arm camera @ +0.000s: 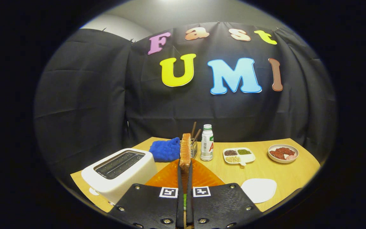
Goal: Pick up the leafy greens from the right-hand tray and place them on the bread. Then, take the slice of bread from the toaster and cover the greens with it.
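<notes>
Wooden table [291, 175]: gripper [185, 165] fingers pinch the bread slice [185, 151] upright above the orange plate [202, 176]; covering the greens likely remains.

the gripper [185, 170] fingers are pressing on the slice of bread [185, 152] from both sides and covering its lower edge, so only its crust side is showing. the gripper body is hiding the near part of the orange plate [202, 176] and nearly all of a green thing between the fingers, too little of it showing to tell what it is. the bread is blocking part of the wire holder [194, 149] and the sticks in it. the toaster [119, 173] is losing its near corner behind the gripper; its slots are too dark to see into. the contents of the divided dish [238, 156] and the bowl [283, 153] near the table's [291, 173] far right corner are too small to identify.
</notes>
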Tool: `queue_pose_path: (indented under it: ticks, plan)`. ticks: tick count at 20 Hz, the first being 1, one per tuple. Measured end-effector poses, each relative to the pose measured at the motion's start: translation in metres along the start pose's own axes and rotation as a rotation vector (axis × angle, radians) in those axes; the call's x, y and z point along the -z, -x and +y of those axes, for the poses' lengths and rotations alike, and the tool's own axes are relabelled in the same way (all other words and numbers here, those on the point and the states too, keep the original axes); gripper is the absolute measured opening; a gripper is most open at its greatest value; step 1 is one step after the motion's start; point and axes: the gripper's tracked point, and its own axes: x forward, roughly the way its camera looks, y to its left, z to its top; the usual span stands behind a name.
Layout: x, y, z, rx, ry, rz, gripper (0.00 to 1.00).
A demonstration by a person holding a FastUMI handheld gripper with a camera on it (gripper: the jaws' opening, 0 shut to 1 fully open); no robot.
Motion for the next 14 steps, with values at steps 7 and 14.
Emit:
queue_pose_path:
  ticks: [7, 14]
  plan:
    - [0.023, 0.000, -0.004, -0.022, -0.009, 0.019, 0.03]
    - [0.043, -0.002, -0.002, -0.030, -0.051, 0.026, 0.03]
